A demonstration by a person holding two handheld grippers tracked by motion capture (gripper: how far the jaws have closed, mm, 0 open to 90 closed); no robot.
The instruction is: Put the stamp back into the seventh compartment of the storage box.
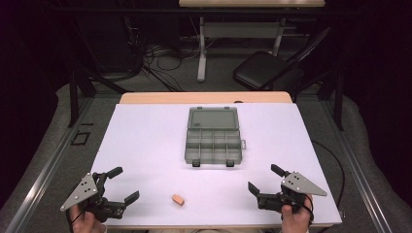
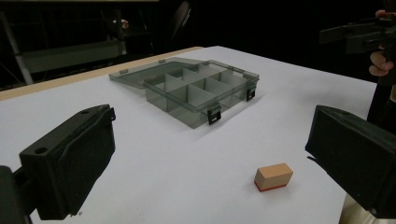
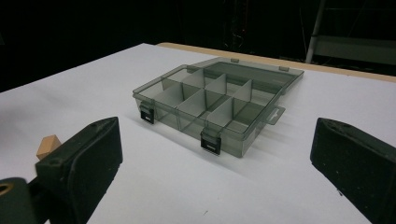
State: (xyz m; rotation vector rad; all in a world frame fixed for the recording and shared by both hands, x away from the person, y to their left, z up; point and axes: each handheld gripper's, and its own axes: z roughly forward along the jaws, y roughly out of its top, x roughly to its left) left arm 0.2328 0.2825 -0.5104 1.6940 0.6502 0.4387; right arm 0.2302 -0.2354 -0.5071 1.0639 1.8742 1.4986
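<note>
Block (image 1: pixel 178 199), small, wooden with red base, at table's (image 1: pixel 145 141) near edge between both grippers | light, rigid, flat-sided; judged best pinched across its short sides | left gripper (image 1: pixel 119 185) jaws apart, empty | right gripper (image 1: pixel 265 179) jaws apart, empty | open compartment box (image 1: pixel 214 136) mid-table, well beyond.

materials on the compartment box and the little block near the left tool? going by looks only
Compartment box: looks like smoky translucent plastic with a glossy finish; the dividers and white table show through its walls, and the two front latches are opaque black. Small block: probably unfinished wood or something similar, with matte tan faces, and a thin red layer along its bottom edge, perhaps paint or felt. I can't see any grain.
</note>
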